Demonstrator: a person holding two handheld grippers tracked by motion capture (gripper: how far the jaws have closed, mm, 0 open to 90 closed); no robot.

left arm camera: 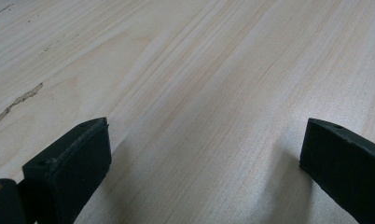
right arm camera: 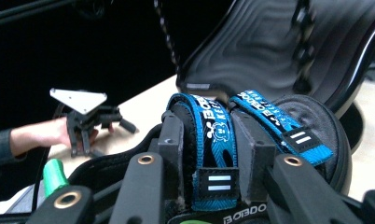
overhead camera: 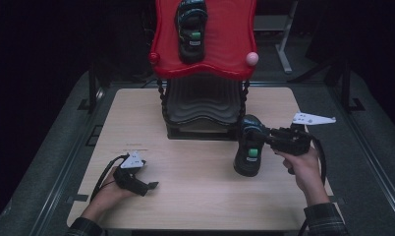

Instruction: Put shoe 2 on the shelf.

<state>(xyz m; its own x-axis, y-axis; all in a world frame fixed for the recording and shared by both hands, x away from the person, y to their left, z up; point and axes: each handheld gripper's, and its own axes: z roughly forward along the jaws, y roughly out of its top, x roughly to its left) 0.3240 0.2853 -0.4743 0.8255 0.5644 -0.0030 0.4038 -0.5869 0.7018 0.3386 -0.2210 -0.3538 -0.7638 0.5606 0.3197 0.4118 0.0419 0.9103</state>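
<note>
A black shoe (overhead camera: 248, 147) with blue straps and a green tab hangs tilted, toe down, over the right part of the wooden table (overhead camera: 195, 201). My right gripper (overhead camera: 258, 135) is shut on it from the right. In the right gripper view the gripper (right arm camera: 209, 140) has its pads (right arm camera: 172, 140) clamped on the shoe (right arm camera: 311, 116) at one blue strap. A matching shoe (overhead camera: 190, 29) lies on the red top shelf (overhead camera: 230, 34) of the rack. My left gripper (overhead camera: 149, 186) rests low at the table's front left, open. Bare wood lies between the jaws of the left gripper (left arm camera: 204, 154).
The rack stands at the table's back middle, with a ribbed black lower shelf (overhead camera: 203, 103) under the red one. A pink knob (overhead camera: 252, 59) sticks out at the red shelf's right corner. Dark floor and metal frames surround the table.
</note>
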